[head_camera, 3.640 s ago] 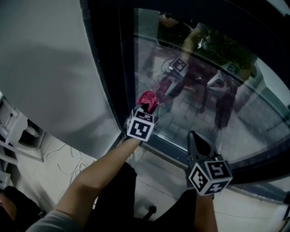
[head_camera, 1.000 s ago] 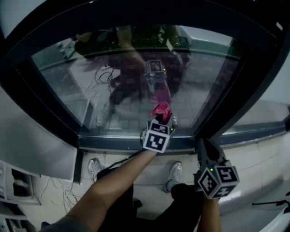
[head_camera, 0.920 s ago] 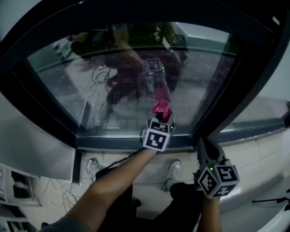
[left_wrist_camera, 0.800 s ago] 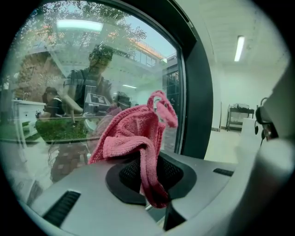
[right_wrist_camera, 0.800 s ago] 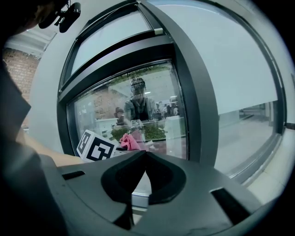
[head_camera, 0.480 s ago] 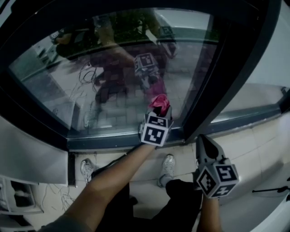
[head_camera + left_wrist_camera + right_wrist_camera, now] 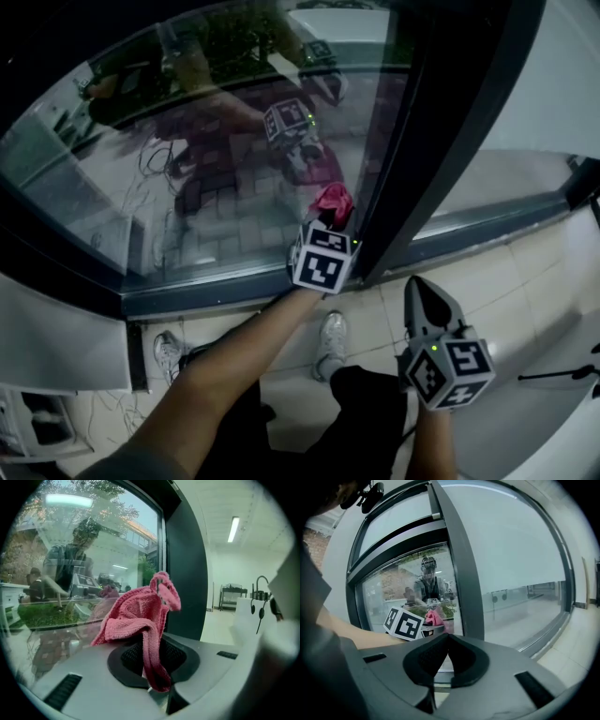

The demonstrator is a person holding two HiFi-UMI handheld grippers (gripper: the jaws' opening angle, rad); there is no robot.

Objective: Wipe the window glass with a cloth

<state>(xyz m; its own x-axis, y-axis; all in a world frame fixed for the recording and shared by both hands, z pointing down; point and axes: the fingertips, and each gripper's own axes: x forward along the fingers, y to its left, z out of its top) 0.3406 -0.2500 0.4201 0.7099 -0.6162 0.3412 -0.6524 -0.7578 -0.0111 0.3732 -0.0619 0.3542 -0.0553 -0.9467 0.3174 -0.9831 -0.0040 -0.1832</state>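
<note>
The window glass fills the left of the head view, carrying reflections of the person and the rig. It shows no streaks or damp marks, so I cannot read off how much of it has been wiped. Below it run the dark lower frame and a pale panel.

The left gripper is held up at the pane's lower right corner. Its jaws are clamped tight on a pink cloth, which bunches above them in a loose wad with one tail hanging down between the pads. The wad sits close against the glass, just beside the dark upright mullion; it may be touching, but neither view settles it.

Judging by that position, the stroke is at the right-hand limit of this pane, and the mullion stands in the way of going further right. What is left would be the higher glass (most of the pane lies above and to the left of the cloth).

The person's shoes stand on the tiled floor under the sill.

The right gripper hangs low and well apart from the glass, its jaws closed together with nothing in them, so it has no part in the wiping. Right of the mullion is a second, paler pane, with no cloth near it.
</note>
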